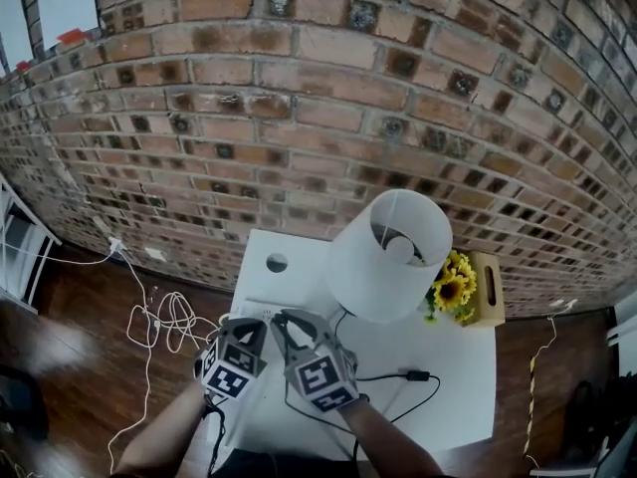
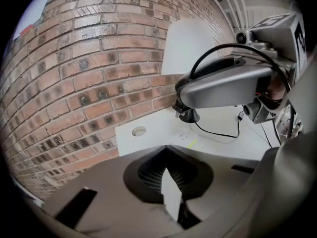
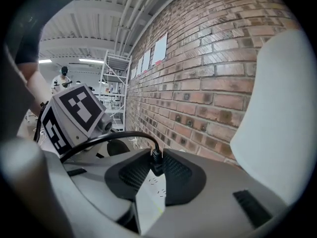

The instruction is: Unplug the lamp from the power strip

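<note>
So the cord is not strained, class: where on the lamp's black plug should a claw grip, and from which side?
Probably the plug by its short rigid body, not the cord arching off its top. Come from above the power strip, a pad on either side, as the right claw holds it now.

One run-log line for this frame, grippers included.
step: unplugging | right gripper: shut on lamp plug, clear of power strip | left gripper: shut, empty
</note>
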Tool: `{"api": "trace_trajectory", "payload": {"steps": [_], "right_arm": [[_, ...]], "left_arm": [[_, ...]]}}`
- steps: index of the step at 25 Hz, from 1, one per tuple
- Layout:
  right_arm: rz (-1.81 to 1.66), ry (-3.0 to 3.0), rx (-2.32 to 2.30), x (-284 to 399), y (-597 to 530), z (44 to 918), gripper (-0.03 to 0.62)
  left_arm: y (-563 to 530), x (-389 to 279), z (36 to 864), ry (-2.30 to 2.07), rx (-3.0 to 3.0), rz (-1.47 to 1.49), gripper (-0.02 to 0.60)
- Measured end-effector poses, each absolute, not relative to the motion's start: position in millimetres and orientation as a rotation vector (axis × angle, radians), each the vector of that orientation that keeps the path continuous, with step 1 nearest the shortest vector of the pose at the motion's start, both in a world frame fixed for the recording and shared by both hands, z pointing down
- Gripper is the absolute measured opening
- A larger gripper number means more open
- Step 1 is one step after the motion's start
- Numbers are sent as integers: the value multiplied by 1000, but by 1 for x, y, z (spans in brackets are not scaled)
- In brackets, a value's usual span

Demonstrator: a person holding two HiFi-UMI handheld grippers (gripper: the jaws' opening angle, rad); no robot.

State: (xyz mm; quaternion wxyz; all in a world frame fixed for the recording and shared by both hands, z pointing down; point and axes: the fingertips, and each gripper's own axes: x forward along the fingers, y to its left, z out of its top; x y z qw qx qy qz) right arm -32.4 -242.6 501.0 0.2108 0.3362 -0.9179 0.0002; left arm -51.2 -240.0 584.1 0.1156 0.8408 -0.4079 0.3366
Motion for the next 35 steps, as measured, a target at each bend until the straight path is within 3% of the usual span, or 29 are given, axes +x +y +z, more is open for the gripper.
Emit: {"api": "trace_trajectory", "payload": {"steps": [19,27,35], "right_arm": [[-161,-2510,967,-52,-237,456,83],[-116,-2557,963,-43,-271,470,83],[-19,-2604,899,-52,-291,478,83]], "left_arm": [[-207,-94,538,-1337,2491,880,15],[-223,-108,540,-1456,2386,979,15],[-244,-118,514,-1604,2319,867,15]]}}
